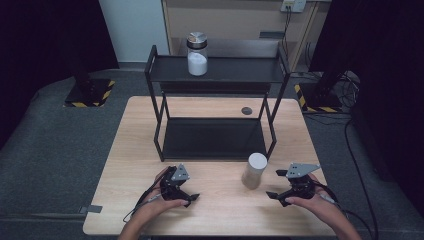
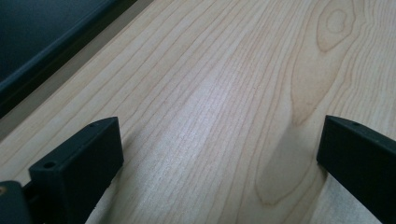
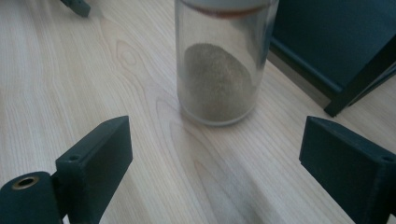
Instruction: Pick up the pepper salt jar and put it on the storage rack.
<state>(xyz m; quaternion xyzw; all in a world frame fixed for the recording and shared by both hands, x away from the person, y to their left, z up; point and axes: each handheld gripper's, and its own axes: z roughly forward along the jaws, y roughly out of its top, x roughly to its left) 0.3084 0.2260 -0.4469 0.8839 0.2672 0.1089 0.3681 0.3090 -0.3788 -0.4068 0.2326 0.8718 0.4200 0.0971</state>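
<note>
- The left gripper (image 1: 186,198) rests on the near left part of the table (image 1: 125,165), held in the person's left hand (image 1: 157,200).
- Its jaws are wide apart, and in the left gripper view there is nothing between them, only bare wood (image 2: 210,116). A dark edge of the rack (image 2: 42,42) is seen at the far left of that view.
- The black rack (image 1: 215,107) stands in the middle of the far half of the table. It has two shelves.
- On the upper shelf, left of its middle, stands a glass jar (image 1: 197,54) with a metal lid and white powder inside.
- The jar with the white lid (image 1: 254,171) stands upright on the table, just in front of the rack's near right leg, between the two grippers but nearer to the right one.
- In the right gripper view this jar (image 3: 219,65) is clear glass with a grey-brown powder at the bottom. It stands ahead of the jaws, in line with the gap, and no pad touches it.
- The right gripper (image 1: 278,186) is held in the right hand (image 1: 320,202) at the near right of the table, pointing left toward the jar. Its jaws stand wide and hold nothing.
</note>
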